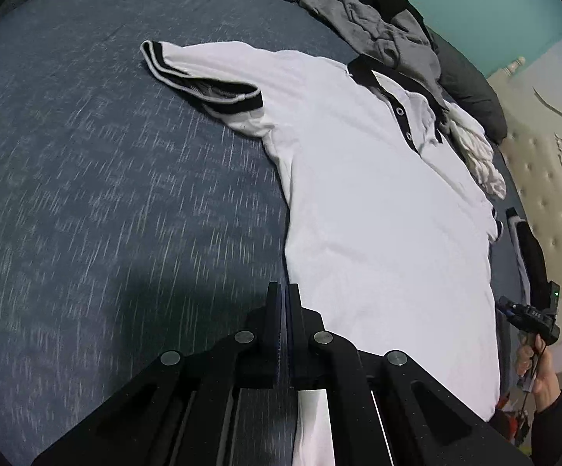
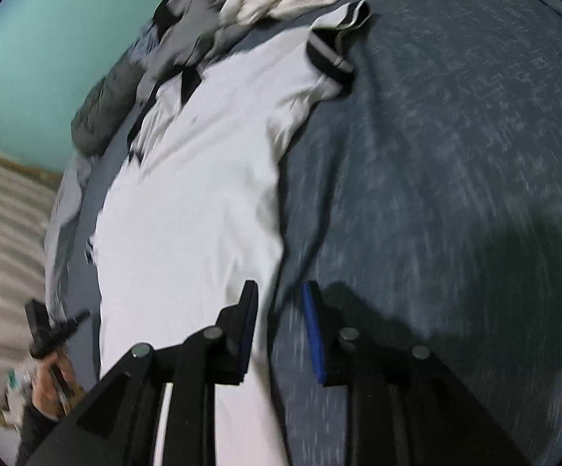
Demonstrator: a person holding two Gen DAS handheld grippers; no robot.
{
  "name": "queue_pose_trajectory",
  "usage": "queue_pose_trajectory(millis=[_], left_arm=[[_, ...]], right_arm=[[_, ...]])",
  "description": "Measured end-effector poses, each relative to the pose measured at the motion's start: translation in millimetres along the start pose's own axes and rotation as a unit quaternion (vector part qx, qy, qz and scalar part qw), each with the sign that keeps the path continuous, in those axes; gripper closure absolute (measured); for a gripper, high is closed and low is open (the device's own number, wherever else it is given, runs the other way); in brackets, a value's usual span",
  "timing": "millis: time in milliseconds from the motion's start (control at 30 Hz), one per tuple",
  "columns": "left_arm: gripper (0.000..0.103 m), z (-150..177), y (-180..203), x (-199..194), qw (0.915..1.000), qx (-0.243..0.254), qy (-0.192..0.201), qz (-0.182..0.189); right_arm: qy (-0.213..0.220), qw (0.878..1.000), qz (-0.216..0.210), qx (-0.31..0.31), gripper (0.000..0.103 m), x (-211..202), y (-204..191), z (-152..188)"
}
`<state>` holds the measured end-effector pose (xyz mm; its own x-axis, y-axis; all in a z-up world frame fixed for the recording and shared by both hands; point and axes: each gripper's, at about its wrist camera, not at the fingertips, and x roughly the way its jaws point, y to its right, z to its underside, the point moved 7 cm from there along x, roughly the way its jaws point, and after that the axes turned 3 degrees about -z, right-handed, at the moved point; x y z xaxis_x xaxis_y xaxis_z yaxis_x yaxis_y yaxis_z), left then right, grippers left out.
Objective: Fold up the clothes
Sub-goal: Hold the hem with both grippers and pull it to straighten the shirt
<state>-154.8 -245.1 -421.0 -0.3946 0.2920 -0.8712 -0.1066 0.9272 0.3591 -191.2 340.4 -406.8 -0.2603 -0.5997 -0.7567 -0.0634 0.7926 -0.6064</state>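
A white polo shirt (image 1: pixel 378 209) with black collar and black-striped sleeve cuffs lies flat, front up, on the blue-grey bedsheet (image 1: pixel 106 194), its long axis running from the hem at the near edge of the bed to the collar at the far edge, sleeves spread sideways. The left gripper (image 1: pixel 284 299) is clamped on the shirt's hem corner, while the right gripper (image 2: pixel 281 299) stands narrowly parted astride the opposite hem edge, its pads not pressing it. Against the collar a heap of grey clothes (image 1: pixel 374 27) and a crumpled white garment (image 1: pixel 479 159) crowd the far edge.
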Motion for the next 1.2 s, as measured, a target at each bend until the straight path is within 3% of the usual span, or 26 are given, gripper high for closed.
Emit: queue_pose_trajectory(millis=[167, 300, 567, 733, 867, 1000, 1067, 1133, 1200], left_arm=[[0.097, 40, 2, -12, 0.9991, 0.017, -0.040, -0.003], [0.087, 78, 3, -20, 0.9967, 0.030, -0.075, -0.001], [0.087, 137, 3, -27, 0.9920, 0.044, -0.118, 0.003], [0.087, 162, 11, -23, 0.9894, 0.052, -0.136, 0.011], [0.087, 167, 17, -29, 0.9900, 0.055, -0.128, 0.022], [0.087, 170, 15, -43, 0.9916, 0.050, -0.115, 0.028], [0.080, 173, 14, -48, 0.9916, 0.051, -0.116, 0.029], [0.063, 179, 12, -51, 0.9903, 0.060, -0.123, 0.025], [0.063, 187, 11, -53, 0.9890, 0.070, -0.128, 0.023]], right_arm=[[-0.031, 0.999, 0.014, 0.001, 0.080, -4, -2, 39], [-0.051, 0.999, 0.019, -0.003, 0.080, -13, -7, 65], [-0.081, 0.996, 0.033, -0.015, 0.080, -21, -11, 100], [-0.082, 0.996, 0.023, -0.032, 0.098, -19, -20, 112], [-0.068, 0.997, 0.020, -0.042, 0.101, -21, -31, 112], [-0.060, 0.997, 0.028, -0.048, 0.101, -31, -29, 114], [-0.067, 0.996, 0.034, -0.042, 0.100, -34, -24, 118], [-0.078, 0.996, 0.040, -0.033, 0.092, -37, -18, 124], [-0.091, 0.994, 0.046, -0.035, 0.083, -40, -15, 133]])
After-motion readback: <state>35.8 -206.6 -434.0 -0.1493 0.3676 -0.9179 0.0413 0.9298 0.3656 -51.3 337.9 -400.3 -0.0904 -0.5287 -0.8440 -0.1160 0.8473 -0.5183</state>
